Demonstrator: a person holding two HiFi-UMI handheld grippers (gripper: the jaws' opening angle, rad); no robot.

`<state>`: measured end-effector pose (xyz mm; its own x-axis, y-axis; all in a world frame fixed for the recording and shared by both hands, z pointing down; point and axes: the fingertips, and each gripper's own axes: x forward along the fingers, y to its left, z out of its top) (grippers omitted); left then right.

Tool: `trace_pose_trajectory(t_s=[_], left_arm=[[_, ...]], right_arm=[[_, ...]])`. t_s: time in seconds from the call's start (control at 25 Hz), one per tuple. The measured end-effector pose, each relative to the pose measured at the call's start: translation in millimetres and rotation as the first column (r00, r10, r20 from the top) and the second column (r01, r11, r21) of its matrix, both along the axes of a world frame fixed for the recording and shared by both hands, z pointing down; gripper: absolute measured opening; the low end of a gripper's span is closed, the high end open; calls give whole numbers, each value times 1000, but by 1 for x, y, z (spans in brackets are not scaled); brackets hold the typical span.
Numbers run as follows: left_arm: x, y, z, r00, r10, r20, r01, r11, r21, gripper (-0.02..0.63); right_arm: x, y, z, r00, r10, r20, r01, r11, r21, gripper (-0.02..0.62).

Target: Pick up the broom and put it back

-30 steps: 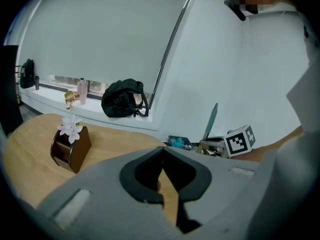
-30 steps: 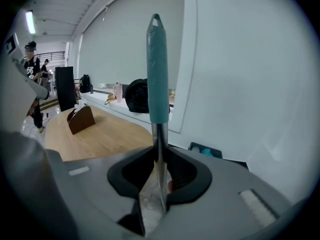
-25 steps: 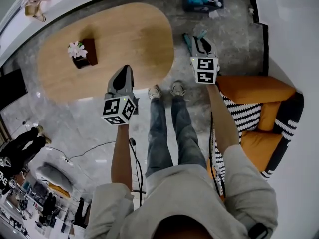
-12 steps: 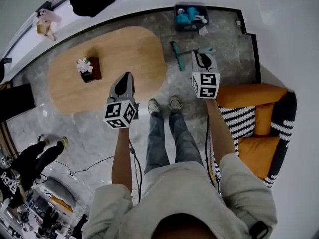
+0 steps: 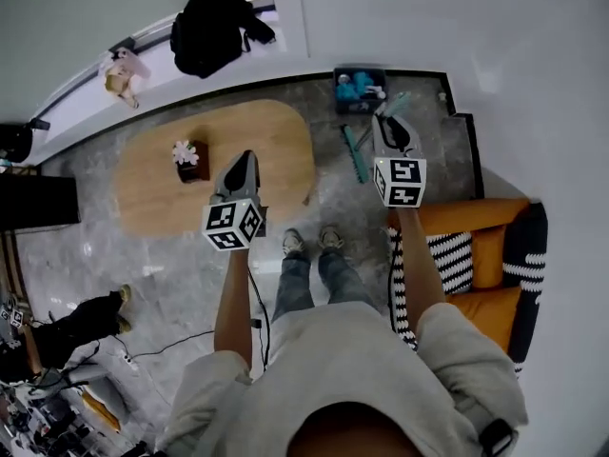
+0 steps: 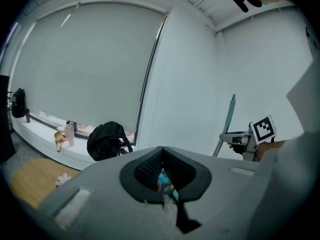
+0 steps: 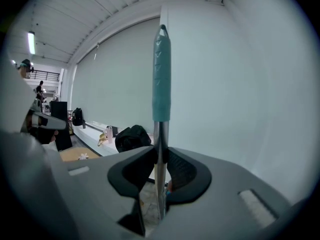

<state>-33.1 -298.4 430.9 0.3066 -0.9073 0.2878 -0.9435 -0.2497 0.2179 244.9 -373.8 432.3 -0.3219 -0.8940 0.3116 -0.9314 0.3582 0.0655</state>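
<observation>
Way more wall (image 5: 495, 46) in the head view than a second ago, with the table (image 5: 257, 150) and the orange sofa (image 5: 476, 222) slid down the frame. Reads as a turn or step toward that corner, so probably into the put-back leg already, not the pick-up. Black backpack (image 5: 214, 31) up by the window, nothing to do with this. Dark crate (image 5: 360, 89) with teal stuff in it parked against the wall, now well inside the frame instead of up at its top edge.

As for the broom (image 5: 354, 152): stood nearly upright, brush end down near the floor (image 5: 324, 208) between table and sofa, teal grip poking up past the jaws. Lower in frame than the jaws now, not level with them like a second back. Can't tell whether touching the floor or just clear of it.

Over on the right gripper (image 7: 159, 156): clamped tight on the bare metal shaft just under the teal grip, shaft dead vertical between the pads. Right forearm (image 5: 419, 265) stretched forward, tool aimed at the wall. Then the left gripper (image 6: 161, 151): pinched shut on nothing, only crate colours peeking through behind the pads. Left forearm (image 5: 233, 298) held forward too, roughly level with the right, well apart from the broom. Guessing next: walk it to the wall and lean it there, minding a slip down that smooth shaft.
</observation>
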Motion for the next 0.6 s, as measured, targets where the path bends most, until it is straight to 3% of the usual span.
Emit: trace_pose_trajectory(t_s=[0.32, 0.6], left_arm=[[12, -5, -77, 1000, -15, 19, 12, 993, 121, 2], [14, 11, -108, 998, -50, 33, 44, 984, 174, 2]], right_arm=[[29, 14, -65, 1000, 14, 28, -16, 998, 64, 80], [40, 39, -87, 999, -12, 29, 9, 996, 93, 80]])
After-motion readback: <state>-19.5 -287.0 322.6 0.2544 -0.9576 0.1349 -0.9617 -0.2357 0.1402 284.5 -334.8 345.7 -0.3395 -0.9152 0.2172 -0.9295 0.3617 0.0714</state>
